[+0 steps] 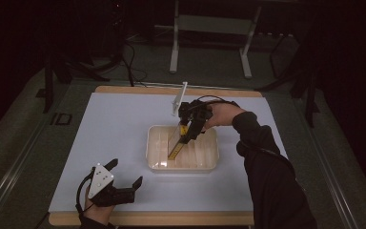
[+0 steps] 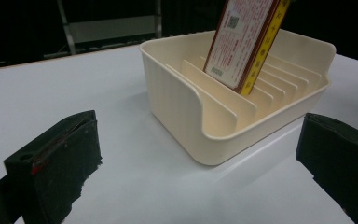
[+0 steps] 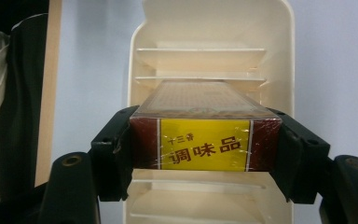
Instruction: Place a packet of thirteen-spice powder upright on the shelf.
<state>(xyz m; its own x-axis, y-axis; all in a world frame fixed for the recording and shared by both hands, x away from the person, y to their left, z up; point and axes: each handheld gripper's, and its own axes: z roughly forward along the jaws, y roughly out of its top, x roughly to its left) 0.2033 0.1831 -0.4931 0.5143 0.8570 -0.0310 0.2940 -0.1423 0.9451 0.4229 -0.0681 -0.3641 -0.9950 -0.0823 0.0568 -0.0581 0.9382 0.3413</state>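
A: We have the flat box (image 3: 205,140) clamped in the right gripper (image 1: 187,130), jaws pressed on its two narrow sides, and its lower end is already down among the dividers of the cream rack (image 1: 209,164). What worries you?

B: The tilt. In the left gripper view the box (image 2: 242,44) leans against a divider instead of standing straight in a slot. If we push down at that angle, we judge its bottom edge could catch a divider's top or straddle two slots.

A: And the rack sits loose on the white mat (image 1: 114,143), so a sideways shove might slide or tip it.

B: Right, and the left gripper (image 1: 124,183) is no help there: it rests near the front of the rack, apart from it, jaws wide and holding nothing.

A: How does the box itself look?

B: Slim, dark red, film-wrapped, with a yellow band of Chinese characters on the edge and a pale printed label on one broad face. The glossy wrap could slip if we loosen early.
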